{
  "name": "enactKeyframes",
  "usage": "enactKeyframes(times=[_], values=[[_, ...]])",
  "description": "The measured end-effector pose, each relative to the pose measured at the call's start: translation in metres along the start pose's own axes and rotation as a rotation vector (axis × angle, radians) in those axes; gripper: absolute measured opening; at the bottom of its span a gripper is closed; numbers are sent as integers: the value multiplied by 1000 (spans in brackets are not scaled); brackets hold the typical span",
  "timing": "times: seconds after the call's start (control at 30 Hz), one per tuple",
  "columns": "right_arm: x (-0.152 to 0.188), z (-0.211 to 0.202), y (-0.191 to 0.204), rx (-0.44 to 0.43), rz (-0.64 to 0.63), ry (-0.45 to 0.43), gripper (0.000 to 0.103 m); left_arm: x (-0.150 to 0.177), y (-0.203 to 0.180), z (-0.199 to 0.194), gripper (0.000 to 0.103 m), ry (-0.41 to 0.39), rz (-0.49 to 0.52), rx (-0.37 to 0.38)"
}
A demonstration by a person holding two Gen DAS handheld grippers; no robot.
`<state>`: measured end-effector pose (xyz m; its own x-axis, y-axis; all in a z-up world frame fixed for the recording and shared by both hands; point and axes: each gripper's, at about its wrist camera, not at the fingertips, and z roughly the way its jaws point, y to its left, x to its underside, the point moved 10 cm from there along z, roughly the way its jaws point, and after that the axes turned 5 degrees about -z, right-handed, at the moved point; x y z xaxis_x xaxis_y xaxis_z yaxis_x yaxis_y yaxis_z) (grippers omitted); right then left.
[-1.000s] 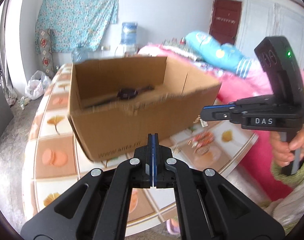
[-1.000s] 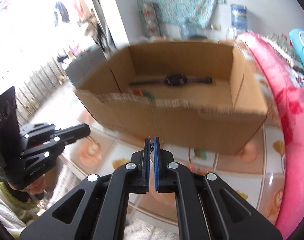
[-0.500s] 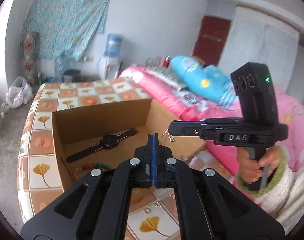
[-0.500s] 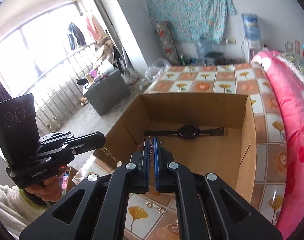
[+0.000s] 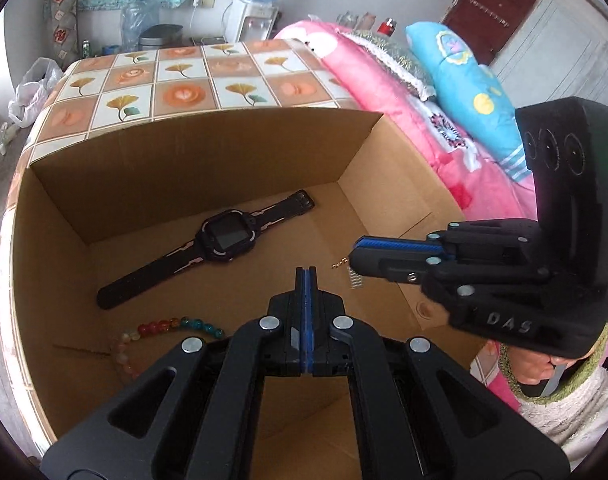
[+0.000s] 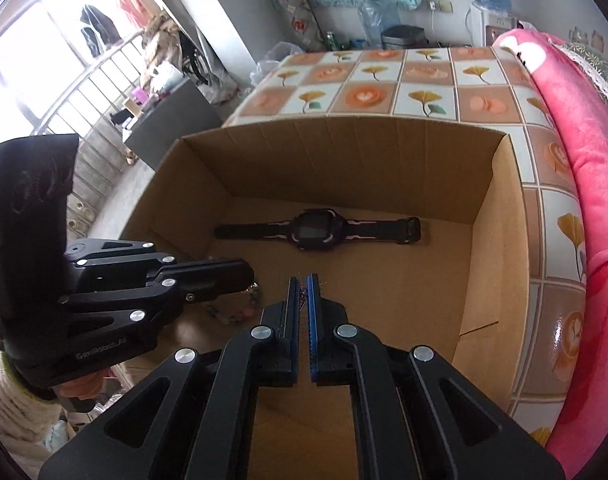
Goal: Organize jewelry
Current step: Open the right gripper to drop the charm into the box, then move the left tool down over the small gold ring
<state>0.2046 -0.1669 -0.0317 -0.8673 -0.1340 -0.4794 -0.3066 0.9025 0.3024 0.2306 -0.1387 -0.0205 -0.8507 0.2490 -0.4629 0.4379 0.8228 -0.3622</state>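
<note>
A small gold earring [image 5: 351, 271] with a dangling fringe was seen pinched at the tip of the right gripper [image 6: 302, 288], hanging over the inside of the cardboard box [image 5: 207, 152]. The blue pads of that gripper were held nearly together with only a thin gap, and a bit of fine metal was visible between them in the right wrist view, so it was judged to be clamped on the earring.

The earring was judged very light, thin and easily bent; it would be best held by its hook, as it appeared to be, and the loose fringe left free. A slip from the smooth pads was judged possible, since so little metal was caught.

The left gripper [image 5: 306, 276] was closed with its pads pressed together on nothing, held just beside and below the earring, over the box floor.

On the box floor, a black smartwatch [image 5: 223, 238] was laid flat near the far wall, well apart from both grippers. A bracelet of coloured beads [image 5: 171, 326] was laid at the near left corner, partly hidden under the left gripper. The box stood on a table covered in a patterned cloth [image 5: 183, 80].

The earring was judged ready to be released into the box.
</note>
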Motion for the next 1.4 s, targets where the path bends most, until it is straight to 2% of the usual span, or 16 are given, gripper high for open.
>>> enactKeyframes(times=[0.17,0.43,0.57,0.73,0.83,0.93,1.07,1.23,1.3,1.4], values=[[-1,6,-10,8,16,11,5,-5,2,11,0,20,-20,-24],[-5,1,-20,30,35,-11,5,-6,1,10,0,7,-9,-33],[-8,-9,-22,25,51,-49,5,-8,0,-5,0,-50,13,-41],[-8,-40,-11,6,43,-142,6,-4,-1,-41,1,-151,56,-45],[-2,-63,1,-10,25,-214,8,9,0,-71,8,-223,74,-35],[11,-84,19,-28,-1,-279,22,26,-1,-96,13,-282,88,-22],[38,-101,45,-12,-51,-341,30,58,1,-125,24,-344,89,10],[77,-108,68,-2,-77,-379,32,101,2,-137,32,-362,85,31],[94,-104,73,-47,-36,-372,32,114,-1,-137,38,-368,95,35],[118,-84,72,-103,56,-326,32,134,-5,-126,41,-353,96,42]])
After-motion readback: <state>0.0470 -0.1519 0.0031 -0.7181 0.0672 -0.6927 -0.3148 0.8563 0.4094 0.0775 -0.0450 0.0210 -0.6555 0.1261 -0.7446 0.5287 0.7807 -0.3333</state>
